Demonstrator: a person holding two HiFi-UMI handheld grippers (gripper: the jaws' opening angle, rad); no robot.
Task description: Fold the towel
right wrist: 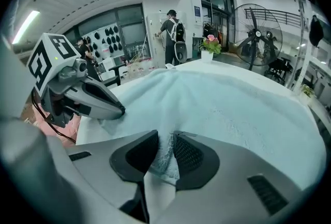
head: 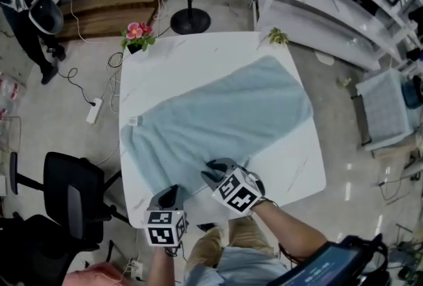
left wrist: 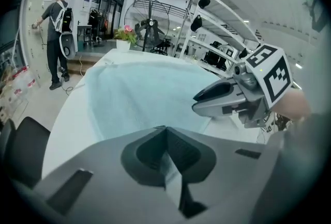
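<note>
Head view: white square worktop [head: 198, 57] mid-frame. A pale aqua rectangular terry towel [head: 228, 116] is spread on it, long axis running 8 o'clock to 2 o'clock. It is mostly flat, rumpled along the near edge.

Both tongs sit at the worktop's near side, pointing down and away from the person. The left tongs [head: 172, 191] are at 7 o'clock, tip at the towel's near-left edge. The right tongs [head: 210, 169] are at 6 o'clock, tip on the towel's near edge, just beside the left pair but apart from it.

Left gripper view: left tongs [left wrist: 165, 129] fully closed, tips meeting. Towel [left wrist: 150, 91] lies just beyond them; can't tell if any cloth is pinched. Right tongs [left wrist: 200, 104] show at 3 o'clock.

Right gripper view: right tongs [right wrist: 168, 139] narrow, pads clamped on a raised ridge of towel [right wrist: 232, 109]. Left tongs [right wrist: 120, 110] show at 9 o'clock, with cloth puckered at their tip.

Around the worktop, head view:
- pink-flowered potted plant [head: 137, 35] on the 11 o'clock corner
- small green sprig [head: 277, 35] on the 1 o'clock corner
- black pedestal floor fan [head: 190, 19] on the floor at 12 o'clock
- white metal shelving rack [head: 330, 7] at 2 o'clock
- black office chair [head: 74, 195] at 8 o'clock
- white power strip [head: 94, 110] on the floor at 9 o'clock
- standing person in dark clothes [head: 30, 14] at 10 o'clock
</note>
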